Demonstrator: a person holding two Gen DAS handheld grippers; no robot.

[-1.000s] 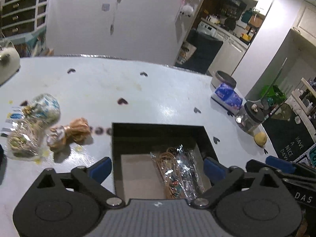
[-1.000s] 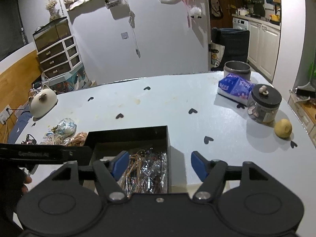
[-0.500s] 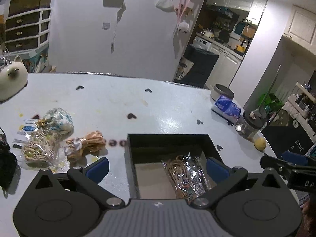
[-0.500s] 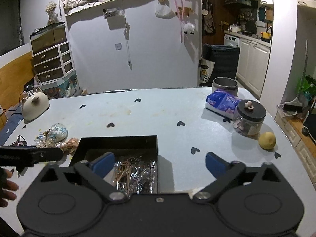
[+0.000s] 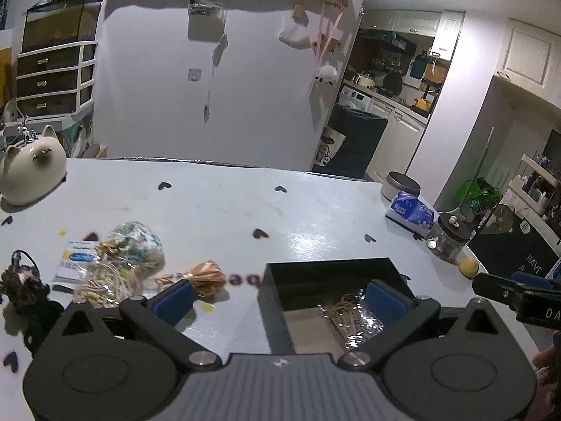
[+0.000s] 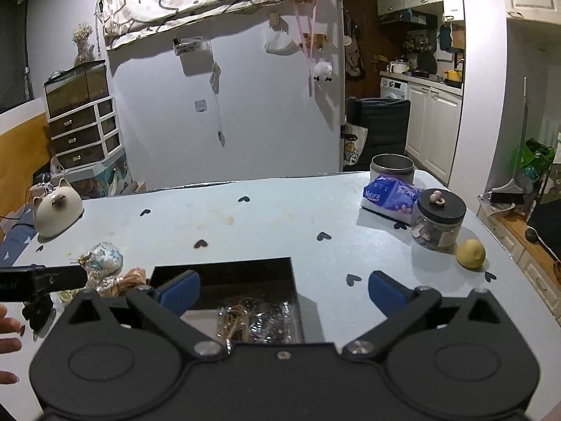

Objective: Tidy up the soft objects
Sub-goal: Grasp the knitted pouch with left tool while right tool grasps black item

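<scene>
A black open box (image 5: pixel 333 273) (image 6: pixel 224 273) sits on the pale table, with a shiny clear packet of tan cords (image 5: pixel 350 315) (image 6: pixel 252 319) lying inside. Left of the box lie a copper satin bundle (image 5: pixel 207 275) (image 6: pixel 129 279), a floral cloth pouch (image 5: pixel 140 245) (image 6: pixel 105 258), a packet of beige string (image 5: pixel 105 280) and a dark knitted piece (image 5: pixel 21 284). My left gripper (image 5: pixel 280 298) is open and empty, straddling the box's left wall. My right gripper (image 6: pixel 282 289) is open and empty, held over the box's right side.
A cat-shaped ceramic pot (image 5: pixel 31 172) stands far left. At the right are a metal tin (image 6: pixel 392 168), a purple tissue pack (image 6: pixel 389 196), a glass jar with black lid (image 6: pixel 440 222) and a yellow fruit (image 6: pixel 470 253). A small card (image 5: pixel 75 258) lies under the pouches.
My right gripper's jaws have spread wide and both grippers have drawn back and tilted up from the box. The shiny packet stays in the box. The left gripper has shifted left.
</scene>
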